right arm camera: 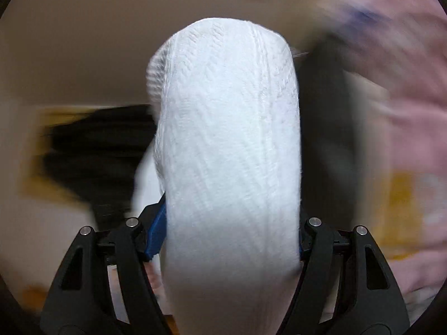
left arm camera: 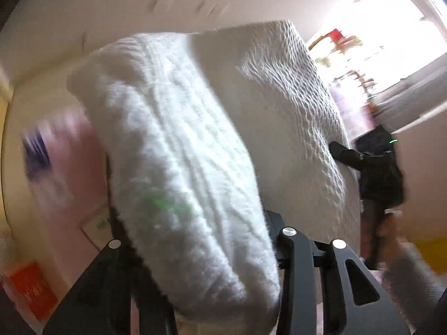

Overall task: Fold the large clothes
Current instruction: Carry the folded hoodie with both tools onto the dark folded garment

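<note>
A thick white cable-knit sweater (left arm camera: 195, 145) is lifted in the air and fills most of the left wrist view. My left gripper (left arm camera: 192, 223) is shut on one bunched fold of it; the fingertips are hidden under the knit. The right gripper (left arm camera: 346, 153) shows at the sweater's far edge, pinching it. In the right wrist view the same sweater (right arm camera: 232, 153) bulges between the jaws of my right gripper (right arm camera: 232, 231), which is shut on it. Both views are motion-blurred.
A pink cloth with a dark blue print (left arm camera: 56, 162) lies at the left and also shows in the right wrist view (right arm camera: 391, 83). A bright window (left arm camera: 391, 28) is at the upper right. A dark blurred shape (right arm camera: 97, 145) sits at the left.
</note>
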### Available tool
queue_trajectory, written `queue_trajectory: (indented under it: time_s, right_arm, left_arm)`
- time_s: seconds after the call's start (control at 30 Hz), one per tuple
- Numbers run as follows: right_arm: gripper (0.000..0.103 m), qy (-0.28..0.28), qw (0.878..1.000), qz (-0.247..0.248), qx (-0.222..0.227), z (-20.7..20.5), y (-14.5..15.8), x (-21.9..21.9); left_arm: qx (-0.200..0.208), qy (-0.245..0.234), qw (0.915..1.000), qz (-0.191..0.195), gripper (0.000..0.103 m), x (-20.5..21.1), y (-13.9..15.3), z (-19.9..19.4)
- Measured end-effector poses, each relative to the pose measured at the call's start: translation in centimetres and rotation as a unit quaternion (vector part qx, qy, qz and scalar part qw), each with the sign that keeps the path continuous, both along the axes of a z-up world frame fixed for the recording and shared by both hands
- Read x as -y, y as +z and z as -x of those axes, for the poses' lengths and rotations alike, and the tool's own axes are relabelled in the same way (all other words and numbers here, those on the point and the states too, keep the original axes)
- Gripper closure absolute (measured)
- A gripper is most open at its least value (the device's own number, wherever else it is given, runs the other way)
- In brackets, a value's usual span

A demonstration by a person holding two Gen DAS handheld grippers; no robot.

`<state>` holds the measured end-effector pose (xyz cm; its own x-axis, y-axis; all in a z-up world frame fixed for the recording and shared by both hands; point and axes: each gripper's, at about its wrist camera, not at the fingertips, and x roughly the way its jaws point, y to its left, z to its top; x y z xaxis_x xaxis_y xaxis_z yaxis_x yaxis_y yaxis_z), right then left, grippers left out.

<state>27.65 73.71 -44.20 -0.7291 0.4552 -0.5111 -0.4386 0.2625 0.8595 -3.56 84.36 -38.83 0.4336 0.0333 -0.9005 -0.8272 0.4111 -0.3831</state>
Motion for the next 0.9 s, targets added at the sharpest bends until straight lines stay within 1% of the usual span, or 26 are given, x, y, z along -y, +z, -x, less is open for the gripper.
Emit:
queue_trajectory:
  time_s: [0.03, 0.07, 0.1, 0.13, 0.17, 0.23, 0.27, 0.3, 0.37, 0.4, 0.43, 0.47, 0.5, 0.53, 0.57, 0.6, 0.63, 0.67, 0.7, 0.73, 0.77, 0.8, 0.83, 0.87, 0.9]
  right_arm:
    - [0.036, 0.000, 1.000, -0.002, -0.004, -0.3, -2.3, 0.2]
    - [0.035, -0.012, 1.000, -0.013, -0.022, -0.6, -3.4, 0.5]
    - [0.035, -0.010, 0.999, -0.039, -0.012, -0.6, -2.7, 0.5]
    - [0.035, 0.002, 0.998, -0.055, 0.017, -0.3, -1.9, 0.4]
    - [0.035, 0.015, 0.997, -0.063, 0.049, 0.1, -1.3, 0.1]
    - [0.033, 0.023, 0.995, -0.056, 0.075, 0.8, -0.6, -0.4]
    - [0.032, 0.025, 0.995, -0.055, 0.084, 1.1, -0.1, -0.5]
    - [0.030, 0.027, 0.994, -0.053, 0.087, 1.4, 0.8, -0.4]
    - [0.029, 0.033, 0.995, -0.028, 0.095, 2.0, 2.2, 0.1]
    - [0.029, 0.031, 0.992, -0.019, 0.118, 2.3, 3.4, 0.6]
    - [0.029, 0.028, 0.990, -0.017, 0.139, 2.0, 4.6, 1.2]
    - [0.028, 0.022, 0.985, -0.024, 0.172, 1.8, 6.6, 2.1]
    - [0.028, 0.020, 0.979, -0.034, 0.199, 1.8, 8.3, 2.8]
    - [0.028, 0.019, 0.968, -0.051, 0.244, 1.9, 10.9, 4.0]
    - [0.028, 0.020, 0.958, -0.074, 0.276, 2.2, 13.2, 5.1]
    - [0.029, 0.020, 0.952, -0.100, 0.290, 2.8, 15.0, 6.1]
    - [0.030, 0.024, 0.948, -0.114, 0.298, 2.7, 15.9, 7.4]
    - [0.034, 0.033, 0.945, -0.127, 0.300, 4.2, 16.4, 8.0]
    - [0.050, 0.049, 0.941, -0.132, 0.309, 6.5, 15.9, 8.3]
    - [0.070, 0.057, 0.935, -0.125, 0.328, 8.3, 15.4, 8.6]
    - [0.077, 0.068, 0.930, -0.114, 0.344, 9.5, 14.3, 8.6]
    - [0.097, 0.079, 0.926, -0.088, 0.358, 10.4, 12.6, 8.6]
    - [0.100, 0.089, 0.928, -0.065, 0.356, 11.6, 10.7, 9.1]
    - [0.100, 0.076, 0.933, -0.051, 0.347, 11.6, 9.2, 9.5]
    - [0.100, 0.054, 0.940, -0.036, 0.335, 11.4, 8.3, 10.1]
  left_arm:
    - [-0.013, -0.001, 0.9997, 0.019, 0.060, 0.1, -4.6, 0.0]
    - [0.030, 0.022, 0.9983, 0.046, 0.050, -0.1, -7.8, 0.8]
    - [0.051, 0.035, 0.9969, 0.047, 0.048, -0.3, -8.2, 1.3]
    - [0.070, 0.044, 0.9958, 0.038, 0.047, -0.7, -8.2, 1.8]
    - [0.082, 0.055, 0.9944, 0.036, 0.042, -0.8, -8.7, 2.5]
    - [0.105, 0.076, 0.9898, 0.059, 0.042, -0.8, -9.9, 3.8]
    - [0.097, 0.076, 0.9910, 0.050, 0.038, -0.2, -9.4, 4.4]
    - [0.094, 0.078, 0.9915, 0.045, 0.038, 1.1, -9.1, 4.9]
    - [0.088, 0.076, 0.9920, 0.050, 0.037, 2.5, -7.6, 6.0]
    - [0.086, 0.073, 0.9921, 0.055, 0.037, 3.0, -6.9, 6.1]
    - [0.076, 0.064, 0.9934, 0.058, 0.037, 3.4, -6.5, 6.8]
    - [0.066, 0.060, 0.9940, 0.063, 0.039, 3.4, -6.7, 8.0]
    - [0.061, 0.055, 0.9945, 0.065, 0.041, 3.4, -5.6, 8.9]
    - [0.049, 0.050, 0.9956, 0.061, 0.044, 3.7, -4.5, 9.3]
    - [0.026, 0.050, 0.9973, 0.048, 0.044, 4.3, -2.8, 9.9]
    - [-0.003, 0.046, 0.9986, 0.028, 0.044, 5.7, -1.0, 9.8]
    - [-0.024, 0.038, 0.9990, 0.002, 0.045, 7.1, 0.7, 9.8]
    - [-0.036, 0.029, 0.9983, -0.035, 0.045, 8.8, 2.8, 9.1]
    - [-0.039, 0.026, 0.9968, -0.065, 0.045, 10.4, 4.7, 7.6]
    - [-0.035, 0.029, 0.9944, -0.095, 0.045, 10.6, 6.1, 6.4]
    - [-0.028, 0.044, 0.9925, -0.111, 0.044, 9.7, 7.2, 4.7]
    - [-0.020, 0.058, 0.9925, -0.106, 0.044, 7.1, 6.9, 2.6]
    - [-0.027, 0.075, 0.9923, -0.095, 0.046, 5.4, 5.5, 1.0]
    - [-0.052, 0.092, 0.9920, -0.069, 0.057, 5.0, 3.3, 0.0]
    - [-0.066, 0.100, 0.9910, -0.060, 0.061, 5.3, 1.2, 0.5]
